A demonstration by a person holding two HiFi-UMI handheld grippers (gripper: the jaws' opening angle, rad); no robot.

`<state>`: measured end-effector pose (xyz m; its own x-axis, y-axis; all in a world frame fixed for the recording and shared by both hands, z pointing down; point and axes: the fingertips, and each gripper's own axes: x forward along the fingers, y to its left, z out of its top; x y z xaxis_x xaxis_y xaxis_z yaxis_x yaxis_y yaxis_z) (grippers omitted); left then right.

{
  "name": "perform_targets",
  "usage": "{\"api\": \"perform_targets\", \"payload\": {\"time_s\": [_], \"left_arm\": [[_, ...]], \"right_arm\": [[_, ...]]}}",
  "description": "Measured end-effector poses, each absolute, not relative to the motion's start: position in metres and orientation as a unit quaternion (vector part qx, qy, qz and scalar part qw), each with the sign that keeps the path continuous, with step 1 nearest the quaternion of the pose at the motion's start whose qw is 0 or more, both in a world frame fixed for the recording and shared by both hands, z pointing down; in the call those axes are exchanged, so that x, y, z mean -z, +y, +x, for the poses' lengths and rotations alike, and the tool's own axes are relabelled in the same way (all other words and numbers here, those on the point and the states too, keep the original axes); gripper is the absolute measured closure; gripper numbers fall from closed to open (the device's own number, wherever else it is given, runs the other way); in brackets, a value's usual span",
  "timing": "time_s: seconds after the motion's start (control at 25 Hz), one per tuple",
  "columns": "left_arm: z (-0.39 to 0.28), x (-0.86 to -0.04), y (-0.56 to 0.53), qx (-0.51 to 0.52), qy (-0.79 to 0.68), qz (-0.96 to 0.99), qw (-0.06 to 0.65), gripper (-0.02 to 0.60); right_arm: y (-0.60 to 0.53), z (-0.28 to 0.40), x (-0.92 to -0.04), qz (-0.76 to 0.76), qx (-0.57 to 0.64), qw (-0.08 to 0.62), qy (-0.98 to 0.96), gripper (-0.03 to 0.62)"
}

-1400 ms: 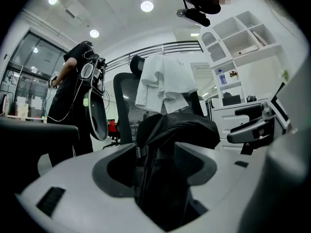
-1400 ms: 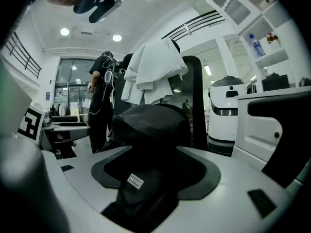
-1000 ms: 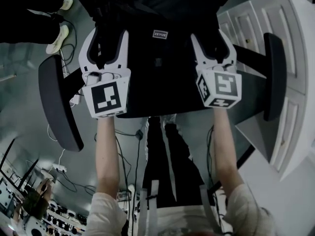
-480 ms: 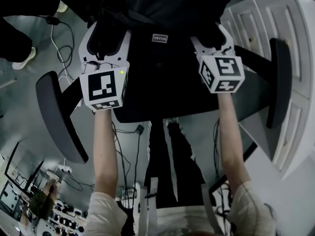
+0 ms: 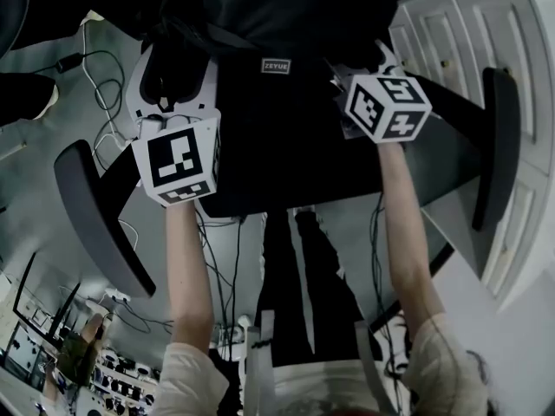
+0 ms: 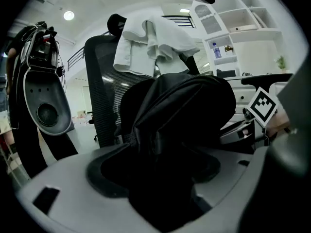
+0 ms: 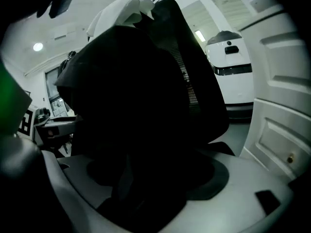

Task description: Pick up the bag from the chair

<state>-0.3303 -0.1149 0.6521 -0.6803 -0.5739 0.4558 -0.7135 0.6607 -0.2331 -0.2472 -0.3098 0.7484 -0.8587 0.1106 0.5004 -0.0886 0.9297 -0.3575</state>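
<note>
Left tongs [image 5: 173, 68], right tongs [image 5: 365, 64] sank, opening astride bag [image 5: 277, 94].

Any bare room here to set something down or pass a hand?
Free: the gap between the black chair seat and the dark right armrest, and perhaps the seat's front strip below the black fabric bag. Crowded: both bag sides, where the left tool and right tool, jaws just opened, straddle it; black cables cross the grey floor.

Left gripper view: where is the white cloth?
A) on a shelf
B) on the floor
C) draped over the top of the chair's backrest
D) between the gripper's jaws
C: the white cloth hangs over the top of the chair's backrest, above the black bag.
</note>
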Motion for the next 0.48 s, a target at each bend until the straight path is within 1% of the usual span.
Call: {"api": "perform_targets", "payload": {"time_s": [0.12, 0.2, 0.36, 0.4, 0.44, 0.48], "left_arm": [[-0.327, -0.662, -0.11, -0.208, -0.893, 0.35, 0.19, 0.285], [-0.328, -0.669, -0.109, -0.205, -0.89, 0.352, 0.205, 0.285], [-0.335, -0.675, -0.112, -0.191, -0.885, 0.349, 0.24, 0.287], [-0.335, -0.676, -0.112, -0.186, -0.885, 0.348, 0.248, 0.287], [-0.336, -0.677, -0.112, -0.183, -0.884, 0.348, 0.253, 0.29], [-0.335, -0.677, -0.111, -0.184, -0.883, 0.348, 0.255, 0.31]], "right_arm": [[-0.308, -0.244, -0.766, -0.011, -0.231, 0.29, -0.928, 0.263], [-0.305, -0.241, -0.773, -0.02, -0.23, 0.302, -0.925, 0.263], [-0.303, -0.242, -0.774, -0.031, -0.221, 0.302, -0.927, 0.268], [-0.304, -0.243, -0.774, -0.027, -0.226, 0.301, -0.926, 0.306], [-0.305, -0.244, -0.774, -0.021, -0.23, 0.301, -0.925, 0.372], [-0.306, -0.244, -0.773, -0.015, -0.231, 0.303, -0.925, 0.427]]}}
